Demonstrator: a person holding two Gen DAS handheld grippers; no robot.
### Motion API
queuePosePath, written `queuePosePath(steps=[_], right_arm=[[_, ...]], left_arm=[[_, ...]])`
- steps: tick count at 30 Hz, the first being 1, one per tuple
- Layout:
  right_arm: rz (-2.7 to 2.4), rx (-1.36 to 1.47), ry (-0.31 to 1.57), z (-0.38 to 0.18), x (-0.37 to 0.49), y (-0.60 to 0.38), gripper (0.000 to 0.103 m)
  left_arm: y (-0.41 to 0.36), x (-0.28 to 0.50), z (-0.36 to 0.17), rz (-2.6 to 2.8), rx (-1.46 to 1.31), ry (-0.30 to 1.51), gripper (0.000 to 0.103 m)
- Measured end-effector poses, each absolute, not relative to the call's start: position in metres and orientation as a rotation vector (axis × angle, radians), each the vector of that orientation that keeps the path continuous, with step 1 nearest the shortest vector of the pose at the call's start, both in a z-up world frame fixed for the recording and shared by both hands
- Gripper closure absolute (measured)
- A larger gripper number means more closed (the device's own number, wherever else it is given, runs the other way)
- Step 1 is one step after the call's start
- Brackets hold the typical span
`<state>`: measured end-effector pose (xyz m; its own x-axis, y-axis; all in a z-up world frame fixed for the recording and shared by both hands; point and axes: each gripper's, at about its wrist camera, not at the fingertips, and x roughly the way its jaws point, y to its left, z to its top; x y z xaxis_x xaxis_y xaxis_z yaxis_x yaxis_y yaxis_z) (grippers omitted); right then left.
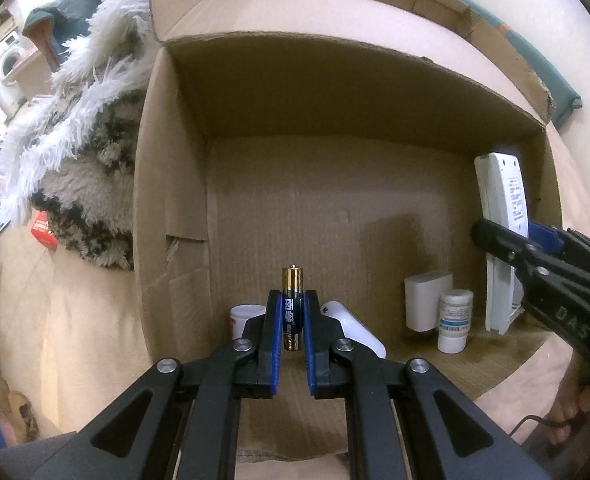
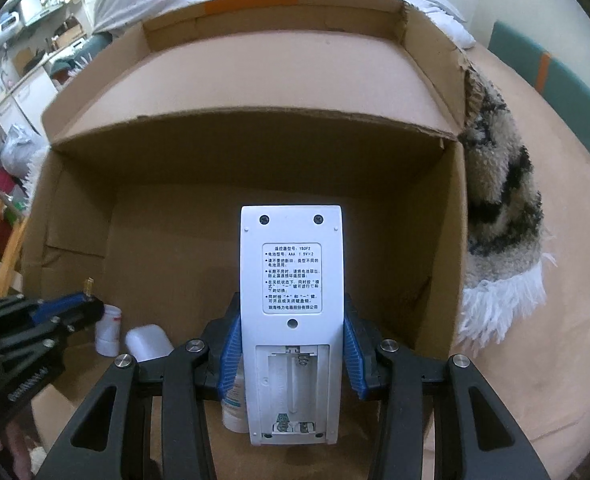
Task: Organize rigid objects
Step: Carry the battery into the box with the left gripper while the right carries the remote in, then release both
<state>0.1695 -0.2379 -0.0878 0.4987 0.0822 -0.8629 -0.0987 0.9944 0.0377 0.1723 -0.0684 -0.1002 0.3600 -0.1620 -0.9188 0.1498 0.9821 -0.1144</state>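
My left gripper [image 1: 293,312] is shut on a gold and blue battery [image 1: 293,280], held upright over the floor of an open cardboard box [image 1: 295,208]. My right gripper [image 2: 291,344] is shut on a white remote control [image 2: 291,276], back side facing me, its battery compartment [image 2: 293,392] open and empty. In the left wrist view the remote [image 1: 503,216] stands at the right with the right gripper [image 1: 511,240] on it. In the right wrist view the left gripper [image 2: 83,300] shows at the left with the battery tip [image 2: 89,285] sticking up.
Inside the box stand a white rectangular block [image 1: 427,300], a small white medicine bottle [image 1: 455,320], another white bottle [image 1: 245,318] and a white rounded case [image 1: 355,328]. A shaggy rug [image 1: 83,128] lies left of the box. The box flaps [image 2: 255,80] stand open.
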Motion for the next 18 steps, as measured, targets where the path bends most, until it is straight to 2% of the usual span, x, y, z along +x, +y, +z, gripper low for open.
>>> queuePosePath(steps=[8,18], right_arm=[[0.118,0.009,1.108,-0.105,0.172,-0.245,0.057],[0.116,0.033,1.101,-0.103,0.181,-0.245,0.057]], left_arm=[[-0.073,0.171,-0.105,-0.202,-0.011,1.197,0.094],[-0.077,0.173,-0.114,-0.196,-0.004,1.203,0.094]])
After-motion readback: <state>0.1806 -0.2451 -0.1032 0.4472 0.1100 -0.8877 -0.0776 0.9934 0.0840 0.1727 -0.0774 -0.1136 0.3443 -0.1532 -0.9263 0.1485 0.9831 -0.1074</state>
